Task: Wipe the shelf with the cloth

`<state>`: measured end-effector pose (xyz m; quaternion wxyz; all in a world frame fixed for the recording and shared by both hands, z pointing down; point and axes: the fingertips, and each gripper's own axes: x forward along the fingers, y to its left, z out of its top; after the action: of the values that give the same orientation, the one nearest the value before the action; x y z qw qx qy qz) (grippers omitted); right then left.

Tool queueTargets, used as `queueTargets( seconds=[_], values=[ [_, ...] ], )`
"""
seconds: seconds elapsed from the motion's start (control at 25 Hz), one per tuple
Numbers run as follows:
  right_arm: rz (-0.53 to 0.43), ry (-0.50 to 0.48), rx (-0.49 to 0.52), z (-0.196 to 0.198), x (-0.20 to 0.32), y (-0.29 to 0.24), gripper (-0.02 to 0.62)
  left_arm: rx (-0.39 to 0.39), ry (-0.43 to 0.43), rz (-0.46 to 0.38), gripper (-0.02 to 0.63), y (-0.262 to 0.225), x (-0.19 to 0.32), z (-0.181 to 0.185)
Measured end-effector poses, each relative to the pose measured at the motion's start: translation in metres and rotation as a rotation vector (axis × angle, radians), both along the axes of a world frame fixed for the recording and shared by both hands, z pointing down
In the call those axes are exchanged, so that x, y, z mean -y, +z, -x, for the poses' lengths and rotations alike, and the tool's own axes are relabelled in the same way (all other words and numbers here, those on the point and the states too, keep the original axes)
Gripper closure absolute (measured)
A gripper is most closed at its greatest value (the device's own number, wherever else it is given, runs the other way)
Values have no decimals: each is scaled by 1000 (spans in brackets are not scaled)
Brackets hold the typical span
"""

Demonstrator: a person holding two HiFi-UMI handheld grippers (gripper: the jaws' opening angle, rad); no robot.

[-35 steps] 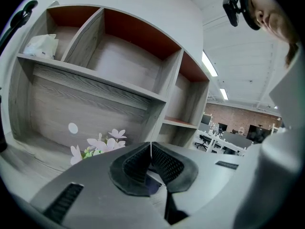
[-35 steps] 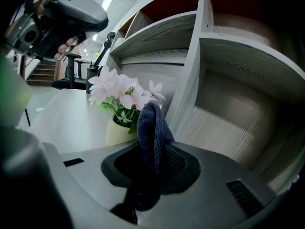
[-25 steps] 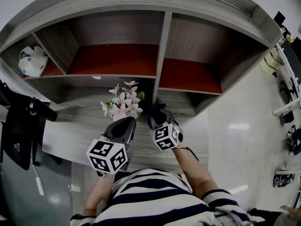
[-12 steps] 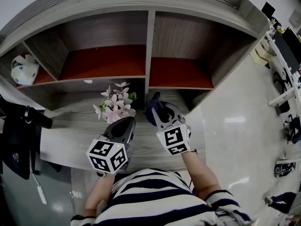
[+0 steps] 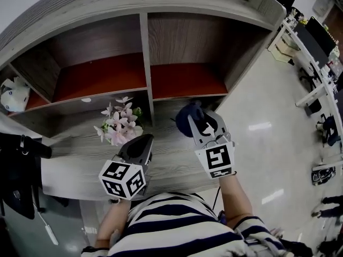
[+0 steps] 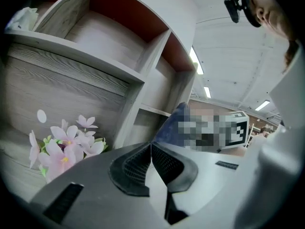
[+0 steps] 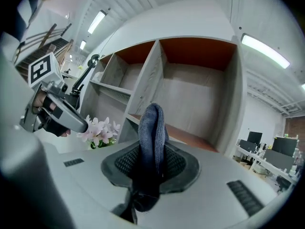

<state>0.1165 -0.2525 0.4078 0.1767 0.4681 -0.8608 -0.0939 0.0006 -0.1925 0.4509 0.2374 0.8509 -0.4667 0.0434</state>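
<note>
A dark blue cloth (image 7: 152, 137) sticks up from between the jaws of my right gripper (image 7: 151, 163), which is shut on it. In the head view the right gripper (image 5: 197, 123) hovers with the cloth (image 5: 185, 118) over the grey wooden shelf (image 5: 177, 154), just below the right-hand compartment with the red floor (image 5: 187, 80). My left gripper (image 5: 138, 146) hangs over the same shelf board to the left, near the flowers. Its jaws are shut with nothing between them (image 6: 150, 149).
A bunch of pink and white artificial flowers (image 5: 115, 123) stands on the shelf board between the grippers and the upright divider (image 5: 147, 74). A white crumpled object (image 5: 12, 92) lies in the far-left compartment. Shiny floor (image 5: 268, 127) and office desks lie to the right.
My right gripper with the cloth has moved to the right and slightly forward along the shelf. The head view has swung right too. The left gripper has stayed put.
</note>
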Motion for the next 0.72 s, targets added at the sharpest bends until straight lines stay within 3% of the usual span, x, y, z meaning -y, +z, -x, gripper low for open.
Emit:
queueTargets(
  seconds=[0.36, 0.72],
  values=[
    [-50, 153, 6, -70, -2, -35, 494, -8, 58, 8, 586, 2, 1, -18],
    [-132, 293, -13, -124, 10, -59, 495, -7, 51, 13, 586, 3, 1, -16]
  ],
)
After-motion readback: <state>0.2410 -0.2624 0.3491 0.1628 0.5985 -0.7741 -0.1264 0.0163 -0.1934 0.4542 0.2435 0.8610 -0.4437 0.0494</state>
